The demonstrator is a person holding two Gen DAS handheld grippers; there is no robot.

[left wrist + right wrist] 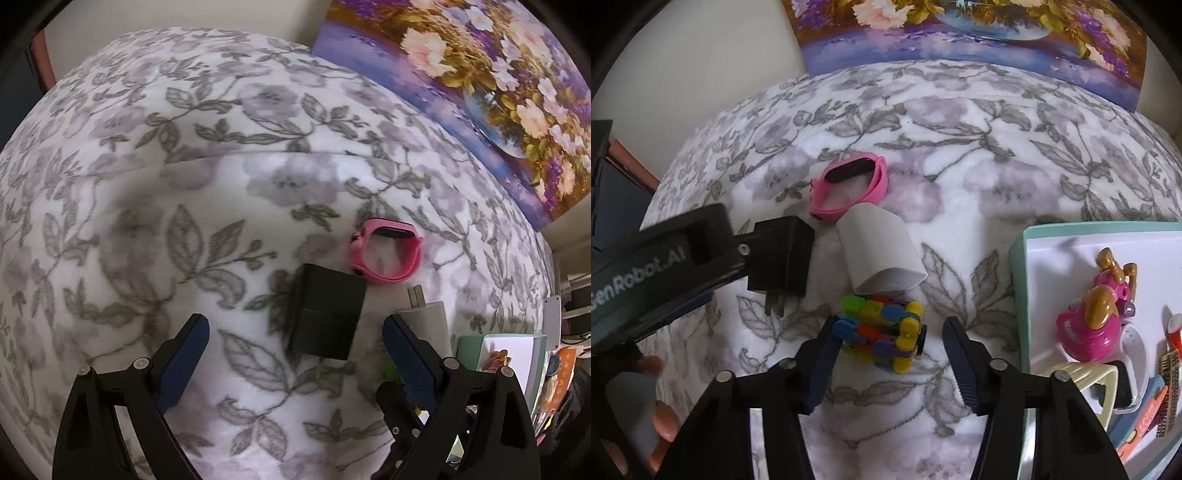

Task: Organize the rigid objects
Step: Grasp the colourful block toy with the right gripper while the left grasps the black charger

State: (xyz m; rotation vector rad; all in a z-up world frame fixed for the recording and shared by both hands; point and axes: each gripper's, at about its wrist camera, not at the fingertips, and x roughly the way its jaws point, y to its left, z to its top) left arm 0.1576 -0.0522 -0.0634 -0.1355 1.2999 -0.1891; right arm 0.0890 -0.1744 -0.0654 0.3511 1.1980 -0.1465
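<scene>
In the left wrist view, the left gripper (295, 350) hangs over a soft floral blanket (147, 184) with its blue-padded fingers spread wide and nothing pressed between them; the black power adapter (327, 312), a matte hard-edged block, lies in the lower centre of the frame just ahead of the gap. To take it well, the jaws would best come down square on its two flat long sides, since the plush surface gives and a skewed bite could tip it. Right of it lie a pink rubbery wristband (386, 251), looped and smooth, and a white rounded charger (424, 317) with metal prongs. In the right wrist view, the right gripper (886, 343) straddles a multicoloured plastic block toy (882, 328) at lower centre; its left pad looks to be touching the toy while the right pad stands clear, so the fingers are partly drawn in but not yet clamped. The toy is knobbly and uneven, so I judge that closing slowly on its widest studs would hold it best. At the right edge sits a mint-rimmed tray (1019, 258) with a glossy white floor, already holding a pink doll figure (1097, 317) and other small items.
</scene>
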